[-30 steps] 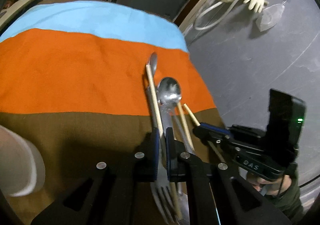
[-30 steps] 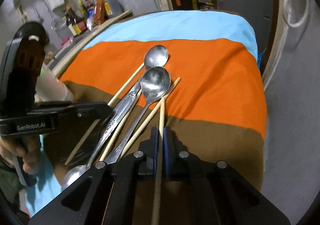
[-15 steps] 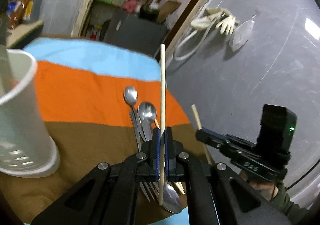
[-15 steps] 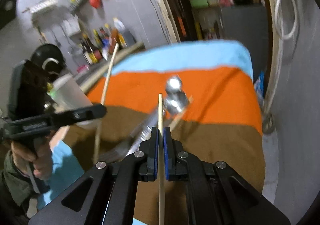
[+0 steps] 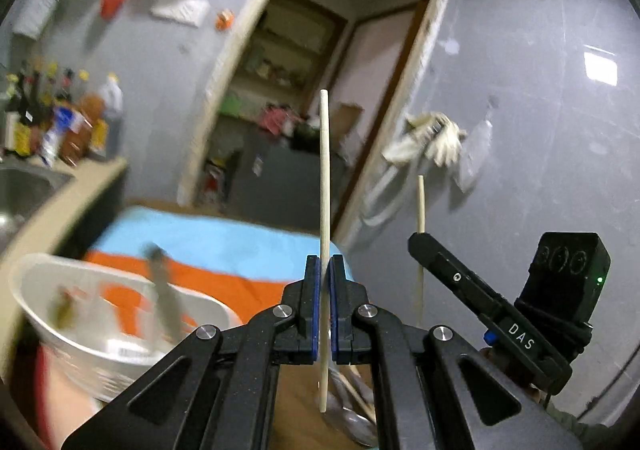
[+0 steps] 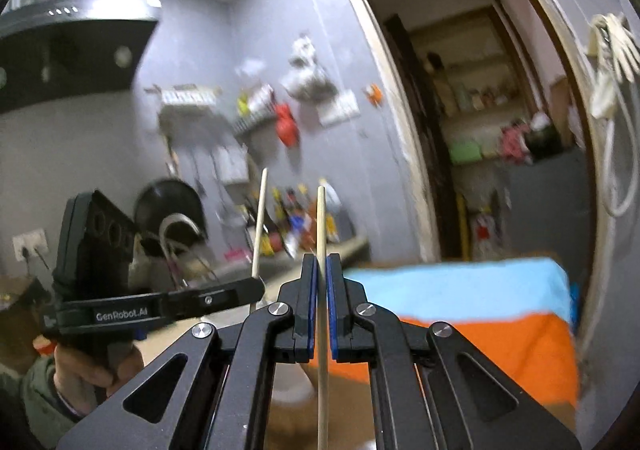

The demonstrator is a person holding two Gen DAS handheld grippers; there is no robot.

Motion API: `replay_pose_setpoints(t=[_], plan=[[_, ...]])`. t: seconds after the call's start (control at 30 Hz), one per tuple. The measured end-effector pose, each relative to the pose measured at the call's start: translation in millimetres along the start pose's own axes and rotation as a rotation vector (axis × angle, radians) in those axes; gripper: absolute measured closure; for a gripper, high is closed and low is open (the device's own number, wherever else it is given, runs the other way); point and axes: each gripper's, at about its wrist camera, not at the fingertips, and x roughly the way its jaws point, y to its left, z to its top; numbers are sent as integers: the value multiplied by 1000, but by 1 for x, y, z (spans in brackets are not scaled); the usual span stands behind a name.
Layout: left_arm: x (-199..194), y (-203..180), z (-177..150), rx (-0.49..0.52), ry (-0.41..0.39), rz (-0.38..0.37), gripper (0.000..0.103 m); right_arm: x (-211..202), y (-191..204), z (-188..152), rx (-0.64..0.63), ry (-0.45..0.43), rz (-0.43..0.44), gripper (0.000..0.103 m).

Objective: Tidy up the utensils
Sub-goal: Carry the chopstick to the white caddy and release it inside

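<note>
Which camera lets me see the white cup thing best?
The left wrist view: the blurred white perforated plastic utensil holder sits at lower left with a utensil inside. In the right wrist view only a pale sliver that may be it shows behind the jaws.

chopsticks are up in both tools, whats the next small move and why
Probably carry the left tool over to the white holder and lower its chopstick in. Each tool is shut on one upright chopstick, both lifted off the cloth, and the holder sits low left in the left wrist view with a utensil already standing in it. The right tool with its chopstick could follow.
</note>
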Motion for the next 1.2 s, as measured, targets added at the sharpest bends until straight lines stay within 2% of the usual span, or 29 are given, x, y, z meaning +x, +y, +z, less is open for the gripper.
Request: replay_pose_setpoints(t=[0.27, 0.5, 0.57, 0.7, 0.93, 1.2], plan=[[-55, 50, 27, 2, -151, 146, 101, 61, 37, 15, 7, -124, 93, 100], [-71, 101, 17, -8, -285, 225, 101, 87, 44, 1, 24, -244, 59, 100], [-76, 115, 18, -19, -293, 230, 101, 92, 45, -7, 22, -271, 44, 100], [-71, 125, 11, 14, -309, 289, 101, 98, 50, -19, -5, -308, 28, 100], [-56, 133, -2, 49, -338, 313, 101, 109, 54, -31, -97, -318, -35, 100], [-41, 141, -22, 70, -310, 332, 101, 117, 50, -41, -103, -283, -59, 100]])
